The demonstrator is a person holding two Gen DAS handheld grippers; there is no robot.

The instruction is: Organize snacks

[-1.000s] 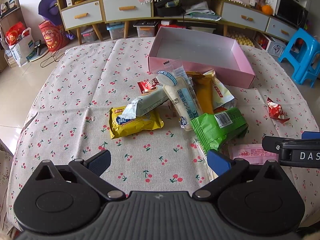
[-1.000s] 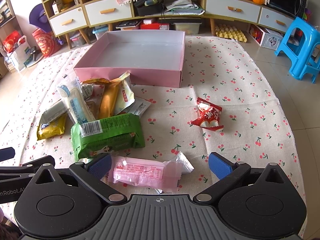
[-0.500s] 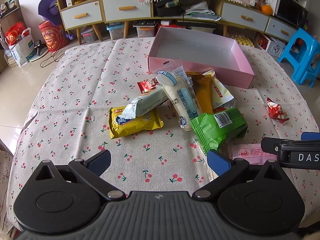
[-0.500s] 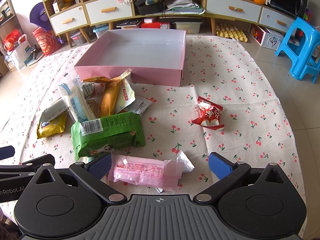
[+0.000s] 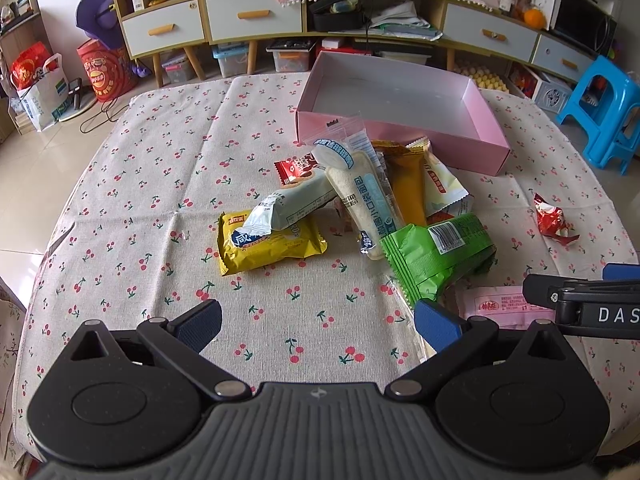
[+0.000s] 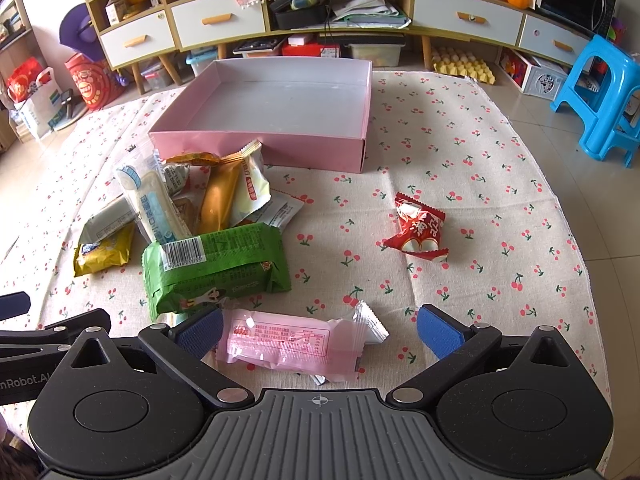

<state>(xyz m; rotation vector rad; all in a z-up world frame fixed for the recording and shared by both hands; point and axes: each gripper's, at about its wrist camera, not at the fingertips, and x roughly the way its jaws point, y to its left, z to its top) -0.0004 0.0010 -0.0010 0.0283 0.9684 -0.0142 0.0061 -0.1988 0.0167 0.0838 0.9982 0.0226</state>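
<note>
Pink box [image 6: 264, 148] one, green packet [image 6: 218, 266] one, both grippers' jaws spread, holding nothing

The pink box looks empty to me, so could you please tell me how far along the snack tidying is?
Nothing looks done yet: the pink box holds no snacks. In hand: nothing; the right tool is open around the pink packet, and the left tool is open over bare cloth. Left: that packet, the green pack, the red candy and the pile beside the box.
</note>
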